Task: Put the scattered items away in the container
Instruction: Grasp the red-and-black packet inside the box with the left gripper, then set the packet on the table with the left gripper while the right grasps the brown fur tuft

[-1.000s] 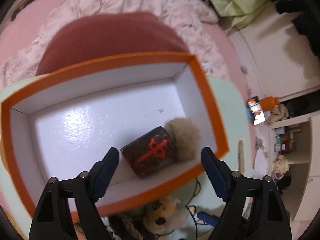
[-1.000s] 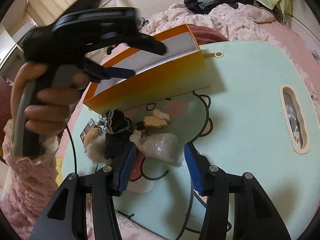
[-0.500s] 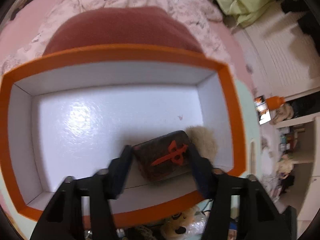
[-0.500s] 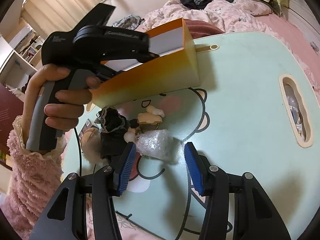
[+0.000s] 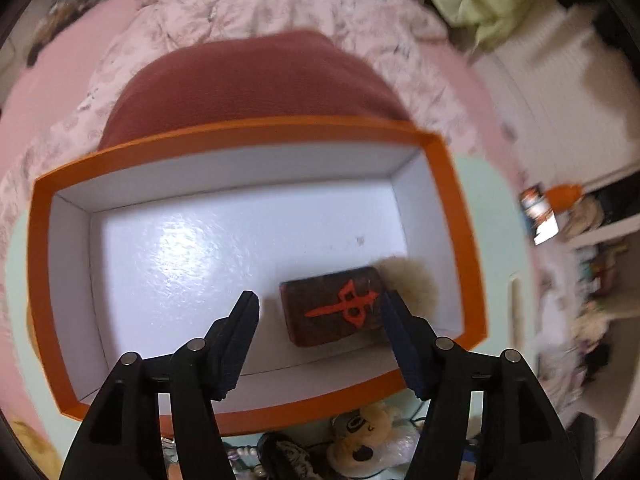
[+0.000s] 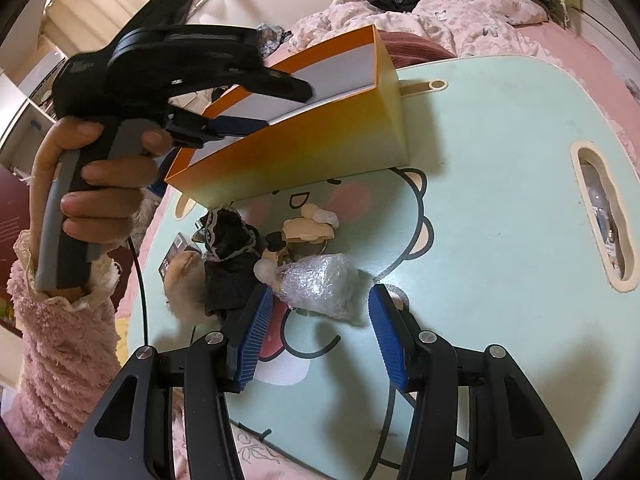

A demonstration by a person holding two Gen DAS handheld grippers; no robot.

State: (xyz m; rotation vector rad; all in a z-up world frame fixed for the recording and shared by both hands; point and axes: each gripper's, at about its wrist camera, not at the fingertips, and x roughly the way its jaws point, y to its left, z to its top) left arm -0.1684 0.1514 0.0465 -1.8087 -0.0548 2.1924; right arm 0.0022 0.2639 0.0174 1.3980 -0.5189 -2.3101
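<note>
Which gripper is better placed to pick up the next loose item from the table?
Right. The right gripper hangs with open jaws just short of the clear bubble-wrap bundle on the mint-green table. The left gripper is over the orange cardboard box, jaws opening around the dark red-marked block.

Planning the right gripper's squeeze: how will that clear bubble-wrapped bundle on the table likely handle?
The bubble-wrapped bundle looks crinkly and puffy, so it probably gives under the right gripper. It is likely light. Its glossy film may slip; its lumpy shape probably won't roll.
</note>
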